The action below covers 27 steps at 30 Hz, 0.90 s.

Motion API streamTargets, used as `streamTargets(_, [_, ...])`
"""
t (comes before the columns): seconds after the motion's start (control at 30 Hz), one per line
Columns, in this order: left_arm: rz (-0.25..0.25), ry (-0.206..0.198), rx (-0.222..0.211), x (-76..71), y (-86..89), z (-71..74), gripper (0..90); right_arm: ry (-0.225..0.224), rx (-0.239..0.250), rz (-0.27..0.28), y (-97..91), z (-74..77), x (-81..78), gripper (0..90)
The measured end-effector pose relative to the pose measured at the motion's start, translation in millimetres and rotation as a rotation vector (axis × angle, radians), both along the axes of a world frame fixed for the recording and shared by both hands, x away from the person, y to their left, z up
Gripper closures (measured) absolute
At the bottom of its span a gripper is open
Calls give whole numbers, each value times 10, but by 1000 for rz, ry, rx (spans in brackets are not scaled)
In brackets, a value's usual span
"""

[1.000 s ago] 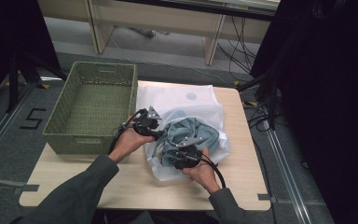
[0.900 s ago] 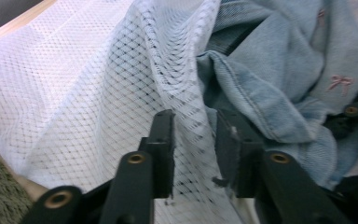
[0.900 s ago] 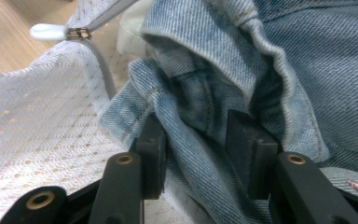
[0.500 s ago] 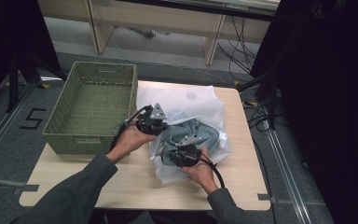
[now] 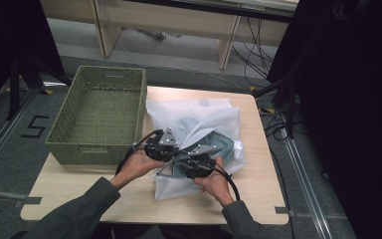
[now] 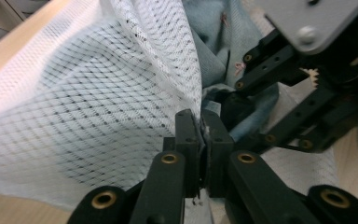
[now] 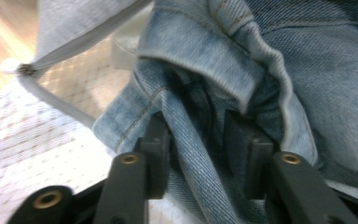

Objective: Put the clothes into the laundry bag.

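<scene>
My left gripper point(image 6: 199, 140) clamps the mesh laundry bag point(image 6: 98, 102); right gripper point(image 7: 200, 154) straddles the jeans point(image 7: 279, 60), jaws just reopening. Pull mesh toward 9 o'clock.

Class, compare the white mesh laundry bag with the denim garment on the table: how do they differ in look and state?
The mesh laundry bag is white, see-through netting; the denim garment is opaque, faded blue with stitched seams. The bag lies outermost, spread over the table; the denim sits bunched partly inside it. The left gripper pinches the bag's edge shut; the right gripper straddles a denim fold, having just been opening. Both are soft and crumpled.
</scene>
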State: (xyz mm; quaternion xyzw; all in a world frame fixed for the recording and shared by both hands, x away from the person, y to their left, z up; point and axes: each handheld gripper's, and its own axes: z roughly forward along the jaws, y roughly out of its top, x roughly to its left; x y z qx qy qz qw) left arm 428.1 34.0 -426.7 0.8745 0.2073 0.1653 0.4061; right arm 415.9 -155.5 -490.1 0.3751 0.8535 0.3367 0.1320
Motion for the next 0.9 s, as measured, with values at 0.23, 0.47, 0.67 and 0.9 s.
streamTargets(0.23, [54,-16,-82,-88,160,174,700,-49,27,-22,-216,276,-105,509])
streamTargets(0.47, [48,148,-95,-499,263,-28,556,-26,38,-78,-488,305,-119,455])
streamTargets(0.67, [-25,244,16,-737,122,-401,455,-31,35,-24,-427,263,-118,402])
streamTargets(0.9, [-77,234,123,-720,-82,-686,424,24,-13,46,-279,109,-144,366])
